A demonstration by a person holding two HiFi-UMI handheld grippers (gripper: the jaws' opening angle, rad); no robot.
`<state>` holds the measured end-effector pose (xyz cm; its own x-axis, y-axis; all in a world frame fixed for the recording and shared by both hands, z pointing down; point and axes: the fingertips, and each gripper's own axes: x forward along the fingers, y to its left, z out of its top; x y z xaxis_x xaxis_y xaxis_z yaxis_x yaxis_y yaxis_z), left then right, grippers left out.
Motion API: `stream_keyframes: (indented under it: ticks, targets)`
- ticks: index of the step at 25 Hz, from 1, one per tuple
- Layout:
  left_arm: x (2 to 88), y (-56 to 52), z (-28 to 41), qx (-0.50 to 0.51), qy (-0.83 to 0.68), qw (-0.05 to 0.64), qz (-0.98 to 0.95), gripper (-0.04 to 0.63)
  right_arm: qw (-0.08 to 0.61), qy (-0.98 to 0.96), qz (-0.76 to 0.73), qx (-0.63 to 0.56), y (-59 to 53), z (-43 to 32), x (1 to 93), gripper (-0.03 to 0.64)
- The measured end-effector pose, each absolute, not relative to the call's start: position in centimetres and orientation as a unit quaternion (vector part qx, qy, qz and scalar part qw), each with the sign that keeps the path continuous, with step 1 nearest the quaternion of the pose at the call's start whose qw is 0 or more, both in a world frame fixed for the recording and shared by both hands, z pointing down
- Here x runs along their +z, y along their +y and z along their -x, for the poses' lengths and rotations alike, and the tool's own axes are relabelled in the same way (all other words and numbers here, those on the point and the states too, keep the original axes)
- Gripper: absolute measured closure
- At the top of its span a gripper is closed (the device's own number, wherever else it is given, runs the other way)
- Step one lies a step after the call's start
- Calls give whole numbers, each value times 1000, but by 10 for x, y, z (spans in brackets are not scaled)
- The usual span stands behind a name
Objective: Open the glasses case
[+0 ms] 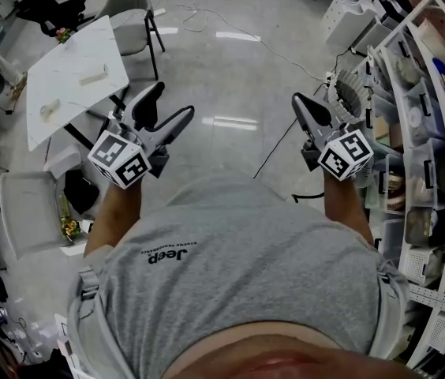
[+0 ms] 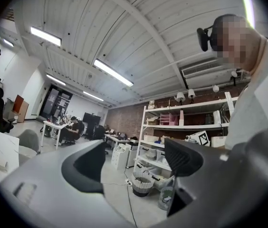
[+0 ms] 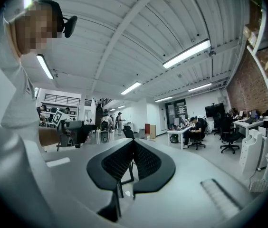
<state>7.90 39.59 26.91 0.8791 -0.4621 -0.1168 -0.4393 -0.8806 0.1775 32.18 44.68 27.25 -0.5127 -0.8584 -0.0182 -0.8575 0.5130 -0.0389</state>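
Observation:
I cannot make out a glasses case for certain in any view. A pale oblong thing (image 1: 92, 75) lies on the white table (image 1: 65, 61) at the upper left; what it is I cannot tell. My left gripper (image 1: 173, 99) is held in the air over the floor in front of the person's body. Its jaws stand wide apart with nothing between them (image 2: 134, 151). My right gripper (image 1: 300, 101) is held at the same height to the right. Its ribbed pads meet and hold nothing (image 3: 133, 144). Both point level, away from the body.
A grey chair (image 1: 132, 14) stands behind the white table. Open shelving (image 1: 428, 133) full of bins runs down the right side, with a wire basket (image 1: 354, 93) at its foot. A black cable (image 1: 278, 144) trails over the glossy floor. More desks and seated people are far off.

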Motion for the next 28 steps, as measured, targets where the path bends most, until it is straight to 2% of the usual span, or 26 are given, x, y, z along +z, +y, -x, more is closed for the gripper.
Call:
stream_keyframes:
  ticks: [9, 17, 23, 28]
  targets:
    - [279, 421, -127, -59, -271, 82, -957, 164, 26, 882, 470, -18, 456, -371, 285, 614]
    - [288, 414, -132, -47, -284, 89, -954, 163, 28, 887, 460, -28, 435, -378, 294, 614]
    - [297, 366, -113, -59, -272, 89, -956, 163, 23, 885, 465, -29, 392, -358, 300, 614]
    - [309, 281, -85, -71, -238, 91, -965, 160, 14, 869, 494, -21, 323, -328, 304, 614]
